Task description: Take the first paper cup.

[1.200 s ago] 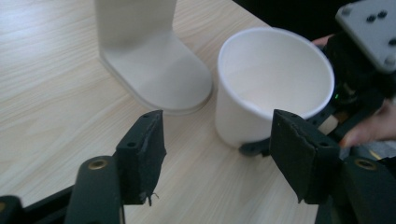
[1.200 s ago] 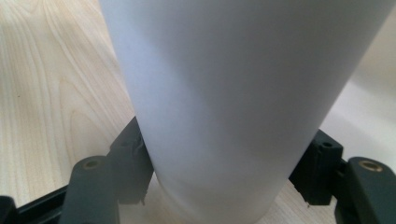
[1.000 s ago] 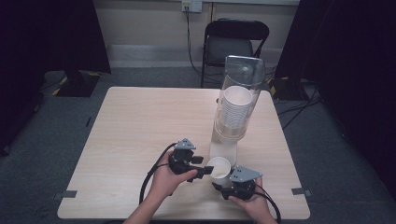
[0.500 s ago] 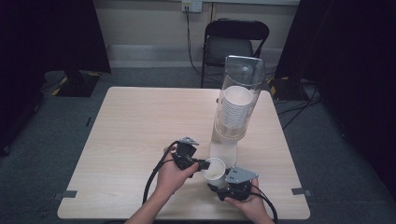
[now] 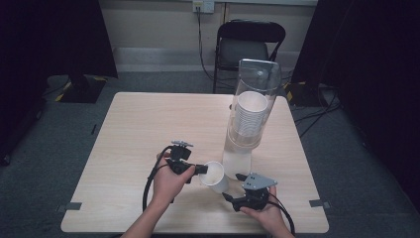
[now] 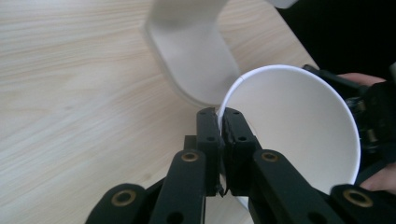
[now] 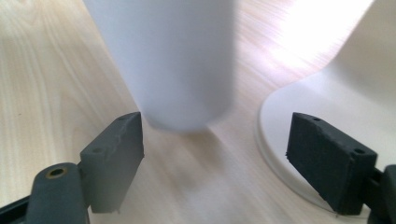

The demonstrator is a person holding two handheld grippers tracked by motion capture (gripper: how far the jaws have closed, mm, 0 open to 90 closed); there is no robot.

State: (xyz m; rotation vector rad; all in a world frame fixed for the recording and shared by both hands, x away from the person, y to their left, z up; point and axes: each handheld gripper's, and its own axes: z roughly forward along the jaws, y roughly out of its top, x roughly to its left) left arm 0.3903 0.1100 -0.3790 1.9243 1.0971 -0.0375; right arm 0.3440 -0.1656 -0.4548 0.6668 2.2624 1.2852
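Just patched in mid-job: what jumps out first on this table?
The tall clear cup dispenser, stacked with white cups, stands at the table's right side. In front of its base, the left tongs pinch the rim of a single paper cup. The right tongs have just been opening and stand apart from its bottom.

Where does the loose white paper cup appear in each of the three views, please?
High view: paper cup low centre, tilted, between the two grippers, its rim pinched by the left gripper.
Left gripper view: right of centre, open mouth facing the camera, rim clamped in the jaws.
Right gripper view: top centre, blurred, its base above the open right gripper.
Shared landmark: the dispenser's white base.
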